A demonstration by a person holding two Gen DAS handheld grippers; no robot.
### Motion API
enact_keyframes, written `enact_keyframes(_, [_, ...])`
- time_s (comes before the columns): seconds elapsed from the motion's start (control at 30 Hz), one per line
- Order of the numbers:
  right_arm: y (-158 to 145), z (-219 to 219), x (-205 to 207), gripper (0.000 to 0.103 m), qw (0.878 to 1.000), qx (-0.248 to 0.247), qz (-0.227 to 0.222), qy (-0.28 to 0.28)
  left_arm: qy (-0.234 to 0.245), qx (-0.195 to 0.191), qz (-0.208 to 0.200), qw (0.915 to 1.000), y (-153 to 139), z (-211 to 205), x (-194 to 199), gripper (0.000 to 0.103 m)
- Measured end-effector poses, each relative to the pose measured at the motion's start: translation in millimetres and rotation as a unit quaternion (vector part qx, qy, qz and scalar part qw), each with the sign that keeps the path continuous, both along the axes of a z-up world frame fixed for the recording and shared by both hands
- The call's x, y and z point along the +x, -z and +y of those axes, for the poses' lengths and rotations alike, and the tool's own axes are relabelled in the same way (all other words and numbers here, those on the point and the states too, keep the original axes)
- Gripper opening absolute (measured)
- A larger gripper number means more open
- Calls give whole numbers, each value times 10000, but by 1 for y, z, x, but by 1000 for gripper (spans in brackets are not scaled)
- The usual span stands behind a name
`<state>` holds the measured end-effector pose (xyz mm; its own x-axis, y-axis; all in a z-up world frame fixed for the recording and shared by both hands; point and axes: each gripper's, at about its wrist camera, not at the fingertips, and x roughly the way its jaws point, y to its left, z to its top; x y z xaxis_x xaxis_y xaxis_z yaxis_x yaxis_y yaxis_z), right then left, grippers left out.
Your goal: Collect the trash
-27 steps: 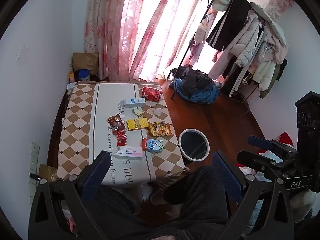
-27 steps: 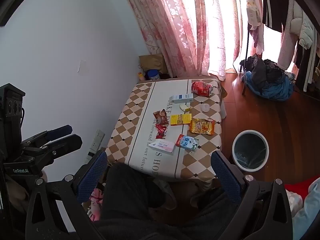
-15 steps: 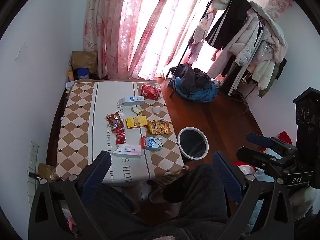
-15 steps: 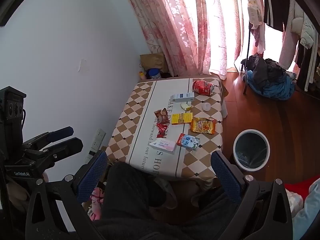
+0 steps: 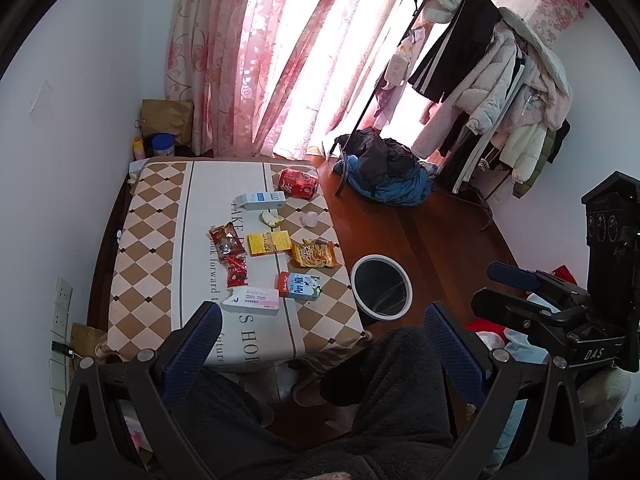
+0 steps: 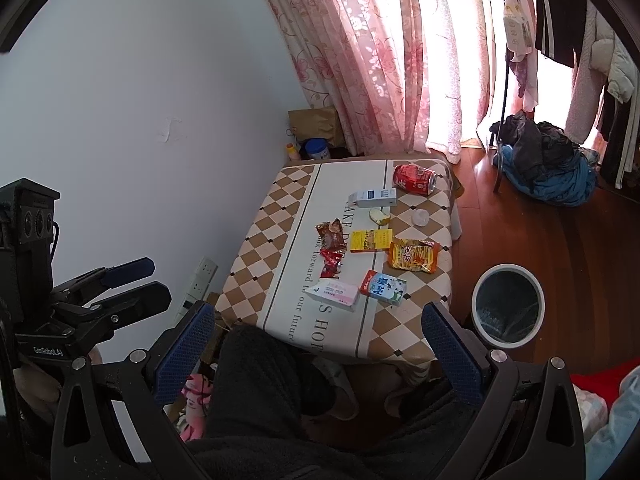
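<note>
Trash lies on a low table [image 5: 152, 216] with a checked cloth: a red can [image 5: 298, 189], a blue-white carton [image 5: 260, 201], a yellow box [image 5: 269, 242], an orange snack packet [image 5: 314, 254], a blue milk carton [image 5: 300, 285] and a pink-white carton [image 5: 252, 300]. A white-rimmed bin [image 5: 382, 293] stands on the floor at the table's right. My left gripper [image 5: 324, 344] is open and empty, held over a person's dark-trousered lap, short of the table. My right gripper [image 6: 318, 344] is likewise open and empty, with the bin [image 6: 508, 304] at its right and the can [image 6: 414, 179] far ahead.
Two dark snack wrappers [image 5: 224, 240], an apple piece [image 5: 272, 219] and a small white cap [image 5: 310, 219] also lie on the cloth. A clothes rack [image 5: 500, 80] and a heap of clothes [image 5: 384, 176] stand beyond on the wooden floor. A white wall runs along the table's left.
Both views have swayed only slightly. Nothing on the table has moved, and both grippers stay open and empty.
</note>
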<state>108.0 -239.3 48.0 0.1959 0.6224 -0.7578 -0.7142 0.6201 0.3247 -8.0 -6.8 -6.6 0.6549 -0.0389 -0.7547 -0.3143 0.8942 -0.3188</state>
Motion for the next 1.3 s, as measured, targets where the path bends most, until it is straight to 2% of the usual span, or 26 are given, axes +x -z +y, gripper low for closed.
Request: enact_keyframes(1.3, [-6, -2, 4, 103, 10000, 11, -58, -9, 10, -20, -18, 10000, -3, 2, -1, 103])
